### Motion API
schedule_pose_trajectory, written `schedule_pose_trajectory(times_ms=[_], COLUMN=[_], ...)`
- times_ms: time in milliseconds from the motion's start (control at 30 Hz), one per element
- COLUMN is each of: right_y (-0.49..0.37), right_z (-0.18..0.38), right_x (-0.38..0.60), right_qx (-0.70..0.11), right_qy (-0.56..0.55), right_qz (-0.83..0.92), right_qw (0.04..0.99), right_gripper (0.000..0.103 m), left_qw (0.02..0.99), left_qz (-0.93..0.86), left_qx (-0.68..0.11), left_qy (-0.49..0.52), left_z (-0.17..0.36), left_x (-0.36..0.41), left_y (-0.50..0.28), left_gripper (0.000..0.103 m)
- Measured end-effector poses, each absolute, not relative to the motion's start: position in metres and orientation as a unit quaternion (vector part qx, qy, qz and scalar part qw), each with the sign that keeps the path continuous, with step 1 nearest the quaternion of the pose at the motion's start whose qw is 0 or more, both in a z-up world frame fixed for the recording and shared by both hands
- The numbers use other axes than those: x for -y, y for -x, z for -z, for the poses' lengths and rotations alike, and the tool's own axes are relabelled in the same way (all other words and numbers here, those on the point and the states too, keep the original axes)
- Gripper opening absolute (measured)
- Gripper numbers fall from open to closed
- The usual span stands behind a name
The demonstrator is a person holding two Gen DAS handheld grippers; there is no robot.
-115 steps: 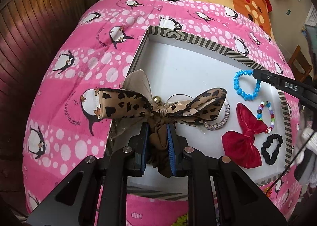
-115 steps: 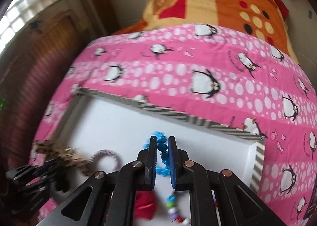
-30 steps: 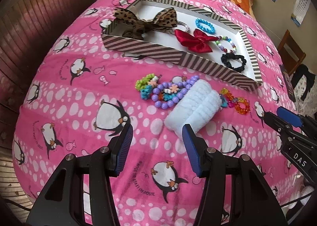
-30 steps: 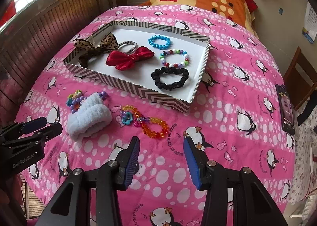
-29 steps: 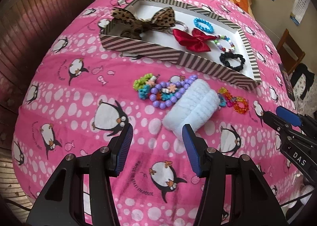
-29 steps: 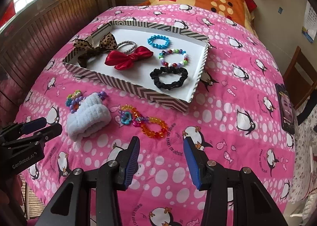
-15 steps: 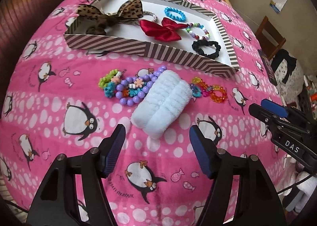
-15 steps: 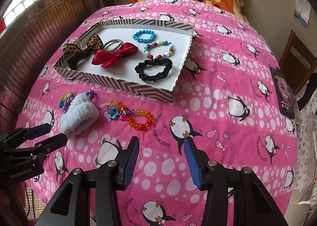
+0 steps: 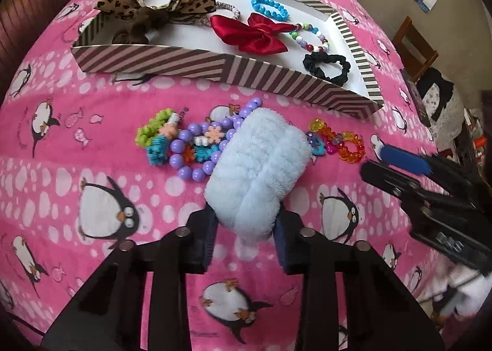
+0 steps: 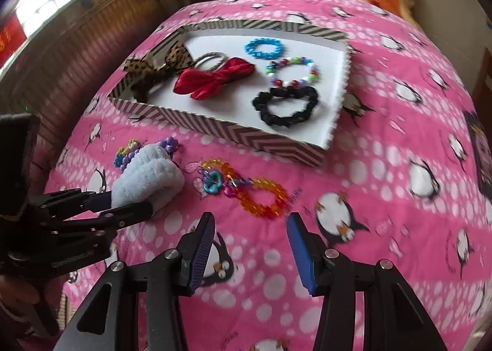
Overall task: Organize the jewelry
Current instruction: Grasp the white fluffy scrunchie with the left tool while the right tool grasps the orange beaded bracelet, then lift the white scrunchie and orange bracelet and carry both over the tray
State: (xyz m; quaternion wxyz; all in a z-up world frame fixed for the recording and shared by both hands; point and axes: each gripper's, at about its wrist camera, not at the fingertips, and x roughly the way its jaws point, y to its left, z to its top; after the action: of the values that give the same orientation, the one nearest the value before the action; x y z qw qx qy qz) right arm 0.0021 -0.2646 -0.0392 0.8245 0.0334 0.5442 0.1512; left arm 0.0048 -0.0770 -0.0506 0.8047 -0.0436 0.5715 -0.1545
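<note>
A light blue fluffy band (image 9: 258,163) lies on the pink penguin bedspread, partly over a purple bead bracelet (image 9: 184,148). My left gripper (image 9: 246,225) has its jaws closing on the band's near end, and both pads press into the fluff. From the right wrist view the same gripper (image 10: 123,203) pinches the band (image 10: 147,175). My right gripper (image 10: 249,228) is open just short of an orange bead bracelet (image 10: 261,197), with nothing between its fingers. Beyond them, the striped box (image 9: 215,65) holds a leopard bow, a red bow (image 9: 252,32), bead bracelets and a black scrunchie (image 9: 326,65).
A green and teal knitted piece (image 9: 153,138) lies left of the purple beads. A phone (image 10: 482,151) lies at the bed's right edge, with a wooden chair (image 9: 412,43) beyond it. Wood panelling runs along the left, and an orange blanket lies at the head.
My left gripper came down and forward onto the fluffy band, and its jaws narrowed from wide apart to pinching it. The right gripper sank closer to the orange bracelet.
</note>
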Motion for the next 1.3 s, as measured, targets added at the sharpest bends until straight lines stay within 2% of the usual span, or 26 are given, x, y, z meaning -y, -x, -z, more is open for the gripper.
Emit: schedule_pose_trajectory(times_ms=[233, 267, 300, 367, 733, 1300], right_y=[-0.022, -0.024, -0.026, -0.027, -0.015, -0.048], right_z=[0.064, 0.067, 0.07, 0.071, 0.016, -0.043], right_x=[0.251, 0.253, 0.255, 0.261, 0.291, 0.3], right_qx=[-0.544, -0.543, -0.547, -0.545, -0.5, -0.442], right_qy=[0.01, 0.011, 0.005, -0.01, -0.077, -0.09], right_qz=[-0.164, -0.16, -0.164, -0.169, -0.192, -0.185], right_qw=[0.822, 0.824, 0.821, 0.821, 0.841, 0.873], right_gripper=[0.044, 0.031, 0.023, 0.017, 0.016, 0.016], left_qw=[0.803, 0.802, 0.802, 0.804, 0.828, 0.866], left_qz=[0.165, 0.167, 0.17, 0.167, 0.126, 0.103], left_qx=[-0.569, -0.569, -0.568, -0.566, -0.54, -0.488], left_qy=[0.066, 0.069, 0.073, 0.073, 0.086, 0.037], left_z=[0.034, 0.032, 0.028, 0.023, -0.001, -0.04], left_x=[0.05, 0.047, 0.043, 0.039, 0.018, 0.037], left_y=[0.004, 0.006, 0.007, 0.009, -0.007, -0.059], left_gripper=[0.026, 0.026, 0.026, 0.026, 0.026, 0.026])
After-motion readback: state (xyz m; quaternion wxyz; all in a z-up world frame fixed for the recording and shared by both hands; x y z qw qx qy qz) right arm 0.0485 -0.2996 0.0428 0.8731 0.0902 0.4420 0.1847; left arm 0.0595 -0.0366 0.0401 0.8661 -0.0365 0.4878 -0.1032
